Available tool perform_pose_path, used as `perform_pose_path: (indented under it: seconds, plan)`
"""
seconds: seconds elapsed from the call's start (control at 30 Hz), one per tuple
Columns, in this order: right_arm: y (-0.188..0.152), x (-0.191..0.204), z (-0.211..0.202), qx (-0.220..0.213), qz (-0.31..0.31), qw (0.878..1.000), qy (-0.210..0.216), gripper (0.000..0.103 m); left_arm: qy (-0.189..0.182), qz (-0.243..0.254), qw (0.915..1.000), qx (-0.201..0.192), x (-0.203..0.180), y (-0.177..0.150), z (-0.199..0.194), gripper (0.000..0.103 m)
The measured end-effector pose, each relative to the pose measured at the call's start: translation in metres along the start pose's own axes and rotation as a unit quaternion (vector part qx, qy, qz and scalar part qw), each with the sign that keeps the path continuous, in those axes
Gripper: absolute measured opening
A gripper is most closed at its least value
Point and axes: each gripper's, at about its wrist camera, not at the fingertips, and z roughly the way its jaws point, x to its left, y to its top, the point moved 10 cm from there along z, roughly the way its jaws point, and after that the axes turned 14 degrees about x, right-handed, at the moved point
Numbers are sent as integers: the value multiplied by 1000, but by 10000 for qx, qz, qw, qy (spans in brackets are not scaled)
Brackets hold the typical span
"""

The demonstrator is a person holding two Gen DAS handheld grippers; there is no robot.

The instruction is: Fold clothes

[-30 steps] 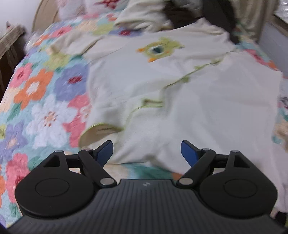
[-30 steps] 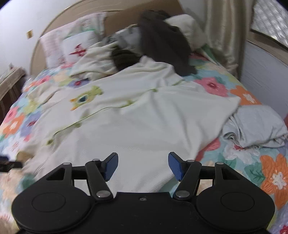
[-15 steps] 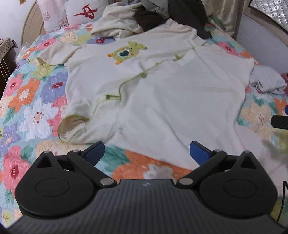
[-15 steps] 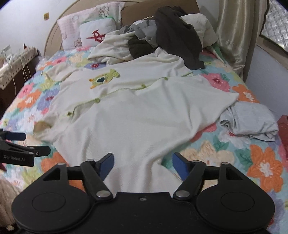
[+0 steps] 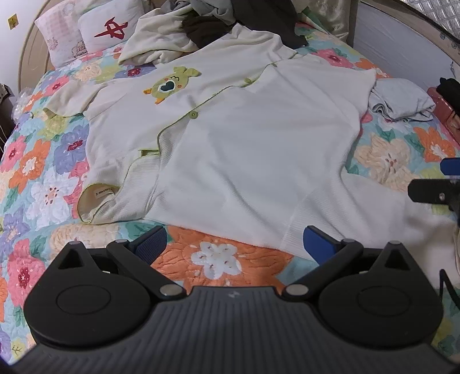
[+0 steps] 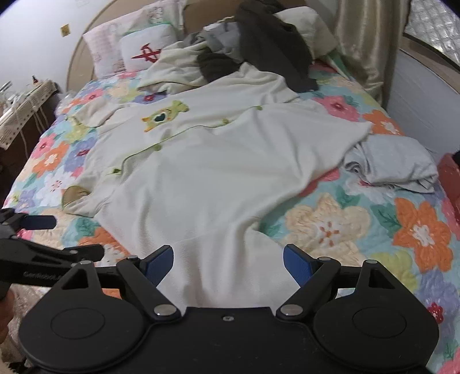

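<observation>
Quilted flowers cover the bed (image 5: 43, 178) under me, and the cream pyjama top (image 6: 218, 161) lies spread across its middle, collar at the near left, hem running toward the far right. My left tongs (image 5: 233, 244) hang released over bare quilt just off the near edge of the top, nothing between the pads. My right tongs (image 6: 228, 263) are opening above the near sleeve, with cloth below them but not pinched.

To fold well, I judge I should first flatten the ripples in the front panel, then pinch a side edge at two points so the crease runs straight.

Room is good on the left, where quilt lies bare. On the right a grey garment (image 6: 394, 164) sits just beside the hem, and the clothes pile (image 5: 218, 20) touches the far end, so I would fold toward the middle.
</observation>
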Motion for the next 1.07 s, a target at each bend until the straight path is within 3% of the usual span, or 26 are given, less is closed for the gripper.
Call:
perform_pose_path:
  seconds: [0.37,0.53,1.07]
  plan:
    - [-5,-1,-2,-119,-117,9999,11,87,-22,11,9999,168,-15,-6,6,103]
    - [3,-10,-13,-473,226,9982,280,87,-46,35,9997,233,-18,-8,6,103]
    - [-1,-9,-4,-334,226,9987,304,87,36,82,9995,298,-21,-9,9,103]
